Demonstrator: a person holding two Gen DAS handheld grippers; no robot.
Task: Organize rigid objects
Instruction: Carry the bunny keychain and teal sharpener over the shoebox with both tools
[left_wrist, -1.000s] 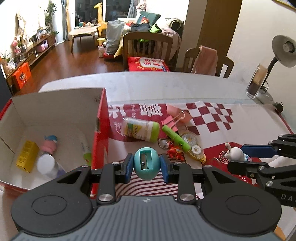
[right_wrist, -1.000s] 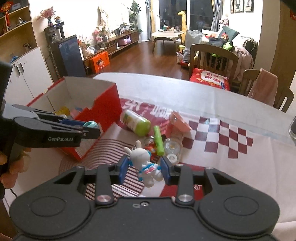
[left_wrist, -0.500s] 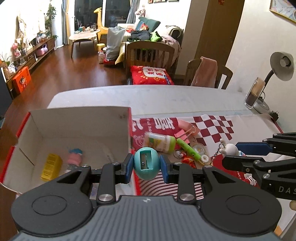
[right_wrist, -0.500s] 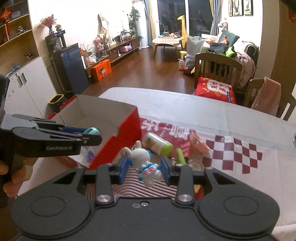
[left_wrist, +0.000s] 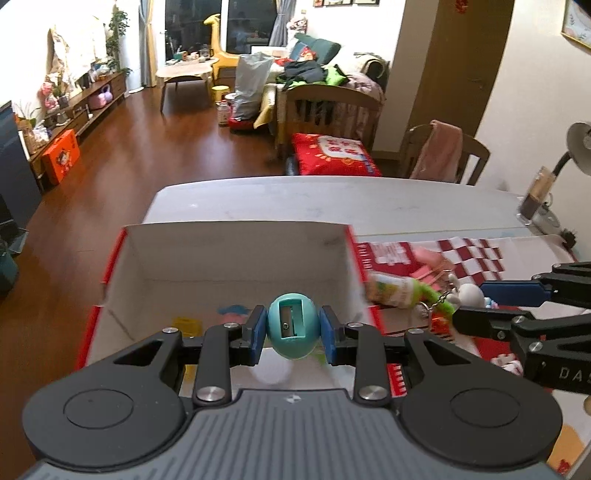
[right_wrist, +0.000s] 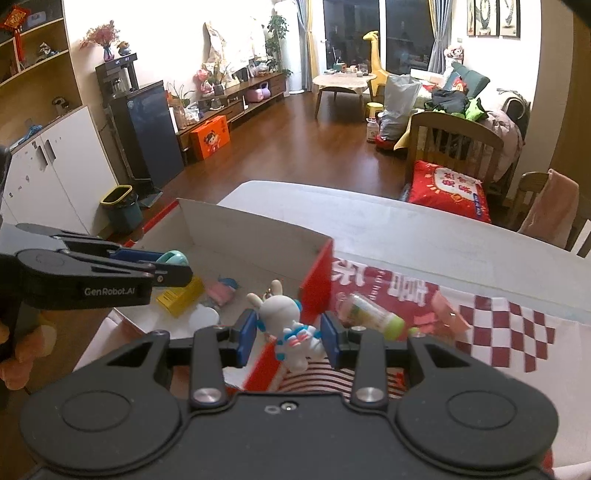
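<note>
1. The left claw (left_wrist: 292, 329) pinches a teal pencil sharpener (left_wrist: 293, 325) above the open cardboard box (left_wrist: 236, 247).
2. The right claw (right_wrist: 289, 336) pinches a white rabbit figurine (right_wrist: 286, 321) over the box's red right wall.
3. Beyond, a green-capped bottle (right_wrist: 369, 314) lies on the surface (right_wrist: 406, 225).

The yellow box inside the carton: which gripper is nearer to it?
Left. The left gripper, shut on the sharpener, hangs over the carton just above the yellow box. The right gripper, holding the rabbit toy, is at the carton's red side wall.
</note>
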